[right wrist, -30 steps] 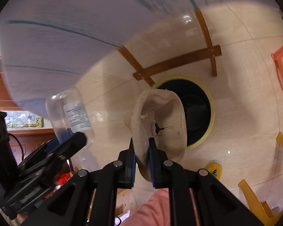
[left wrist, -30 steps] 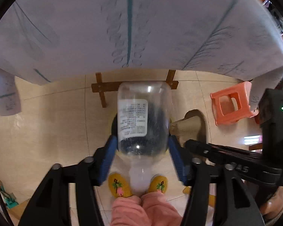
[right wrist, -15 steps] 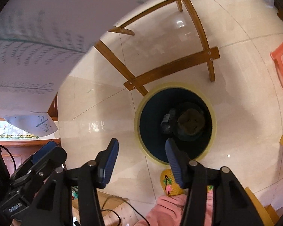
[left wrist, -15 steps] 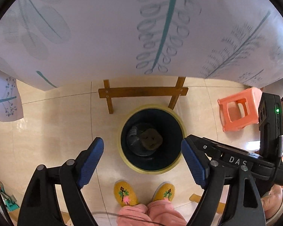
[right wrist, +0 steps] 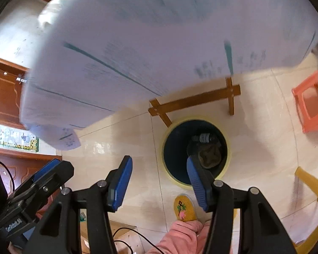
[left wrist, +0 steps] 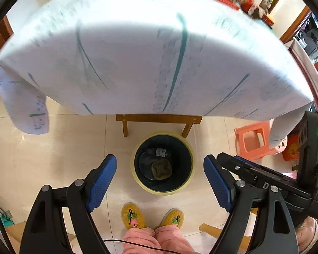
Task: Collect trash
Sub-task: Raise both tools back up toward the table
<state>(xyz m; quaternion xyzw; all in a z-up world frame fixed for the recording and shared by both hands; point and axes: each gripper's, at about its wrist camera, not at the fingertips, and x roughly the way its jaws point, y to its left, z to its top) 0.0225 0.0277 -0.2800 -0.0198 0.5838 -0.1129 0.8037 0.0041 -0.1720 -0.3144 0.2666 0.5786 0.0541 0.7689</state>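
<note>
A dark bin with a yellow rim (left wrist: 162,192) stands on the tiled floor below both grippers. Inside it lie a clear plastic bottle (left wrist: 161,152) and a crumpled brown paper cup (left wrist: 161,170). My left gripper (left wrist: 160,160) hangs high over the bin, open, with nothing between its blue pads. In the right wrist view the same bin (right wrist: 176,180) holds the bottle (right wrist: 204,138) and the cup (right wrist: 211,155). My right gripper (right wrist: 159,159) is open and empty, a little to the left of the bin.
A table with a white, leaf-printed cloth (left wrist: 159,53) overhangs the floor, its wooden crossbar (left wrist: 159,118) just behind the bin. An orange stool (left wrist: 254,141) stands at the right and a yellow chair (right wrist: 311,182) nearer. The person's yellow slippers (left wrist: 133,216) are close to the bin.
The left gripper let go of the bottle and the right gripper let go of the paper cup; both now lie in the bin. Both grippers opened and rose.
</note>
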